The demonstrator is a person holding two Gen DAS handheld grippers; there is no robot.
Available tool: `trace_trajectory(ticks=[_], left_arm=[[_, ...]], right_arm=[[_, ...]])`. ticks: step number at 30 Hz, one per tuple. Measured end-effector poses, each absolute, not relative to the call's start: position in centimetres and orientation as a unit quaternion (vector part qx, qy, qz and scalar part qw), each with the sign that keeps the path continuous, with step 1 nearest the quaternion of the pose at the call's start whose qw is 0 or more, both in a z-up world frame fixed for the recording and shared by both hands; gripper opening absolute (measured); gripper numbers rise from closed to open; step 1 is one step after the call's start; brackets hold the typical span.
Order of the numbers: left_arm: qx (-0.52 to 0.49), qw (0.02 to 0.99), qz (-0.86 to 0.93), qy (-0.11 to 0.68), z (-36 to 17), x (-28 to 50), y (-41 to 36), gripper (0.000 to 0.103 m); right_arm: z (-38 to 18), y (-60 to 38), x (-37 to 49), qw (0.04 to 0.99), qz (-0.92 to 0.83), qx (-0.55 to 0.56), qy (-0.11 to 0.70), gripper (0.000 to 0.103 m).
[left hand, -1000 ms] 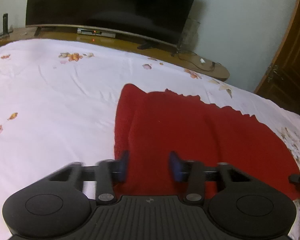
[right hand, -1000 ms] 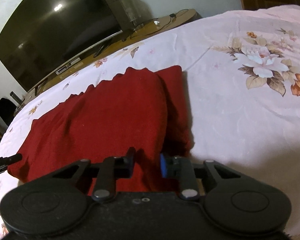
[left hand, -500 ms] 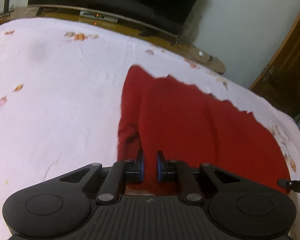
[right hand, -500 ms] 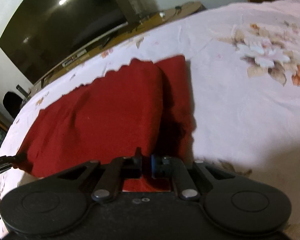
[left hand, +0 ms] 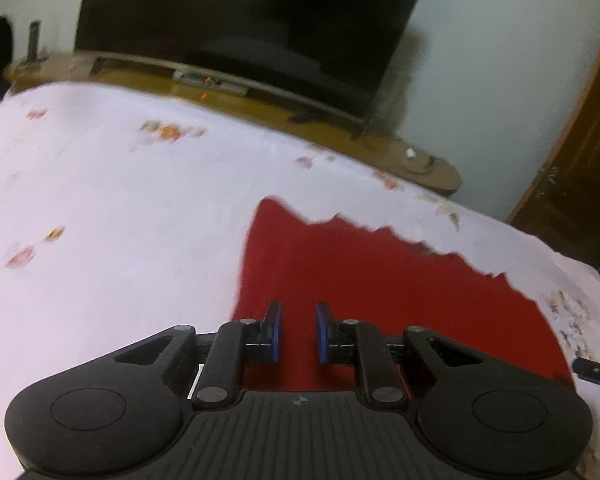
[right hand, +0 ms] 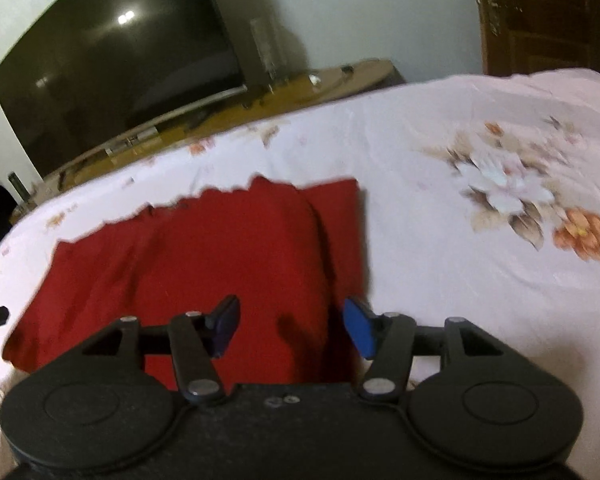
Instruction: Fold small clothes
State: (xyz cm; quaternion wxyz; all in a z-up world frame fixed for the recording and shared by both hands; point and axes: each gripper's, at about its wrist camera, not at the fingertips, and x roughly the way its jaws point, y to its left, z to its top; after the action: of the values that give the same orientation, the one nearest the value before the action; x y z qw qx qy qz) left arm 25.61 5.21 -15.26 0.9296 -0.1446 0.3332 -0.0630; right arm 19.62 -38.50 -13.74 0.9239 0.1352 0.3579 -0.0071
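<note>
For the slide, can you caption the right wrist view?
Right gripper, jaws just opened, above the near edge of a red cloth lying on a floral bedsheet.

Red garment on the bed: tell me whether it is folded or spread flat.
Partly folded. The red garment lies on the floral bedsheet with one layer doubled over another; a narrower underlayer shows along its right edge in the right wrist view.

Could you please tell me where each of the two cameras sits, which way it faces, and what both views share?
Left wrist: rides the left gripper, looking forward and down over the red garment's left part; jaws slightly apart, gripping nothing.
Right wrist: rides the right gripper, looking over the garment's right edge; jaws just opened, empty.
Shared: garment, floral bedsheet, television, wooden door.
</note>
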Motion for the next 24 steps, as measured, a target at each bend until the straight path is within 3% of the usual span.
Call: trace_trajectory(ticks=[9, 13, 14, 19, 24], left_arm=[[-0.09, 0.92, -0.111, 0.366, -17.5, 32.4, -2.6, 0.016], [-0.099, 0.919, -0.098, 0.37, -19.4, 33.5, -1.8, 0.014], [-0.102, 0.92, -0.094, 0.367, -19.6, 33.5, -1.5, 0.003], [-0.141, 0.915, -0.073, 0.372, -19.5, 33.2, -0.1, 0.003], [-0.103, 0.926, -0.077, 0.355, -17.4, 33.6, -2.1, 0.004]], right_arm=[[-14.9, -33.9, 26.6, 0.924, 0.039, 0.109, 0.365, 0.054], [-16.3, -33.3, 28.4, 0.924, 0.03, 0.056, 0.378, 0.054], [-17.1, -33.6, 28.7, 0.921, 0.019, 0.037, 0.387, 0.051], [-17.6, -34.1, 29.0, 0.921, 0.025, 0.02, 0.389, 0.05], [-15.9, -33.4, 29.2, 0.925, 0.046, 0.046, 0.375, 0.052]])
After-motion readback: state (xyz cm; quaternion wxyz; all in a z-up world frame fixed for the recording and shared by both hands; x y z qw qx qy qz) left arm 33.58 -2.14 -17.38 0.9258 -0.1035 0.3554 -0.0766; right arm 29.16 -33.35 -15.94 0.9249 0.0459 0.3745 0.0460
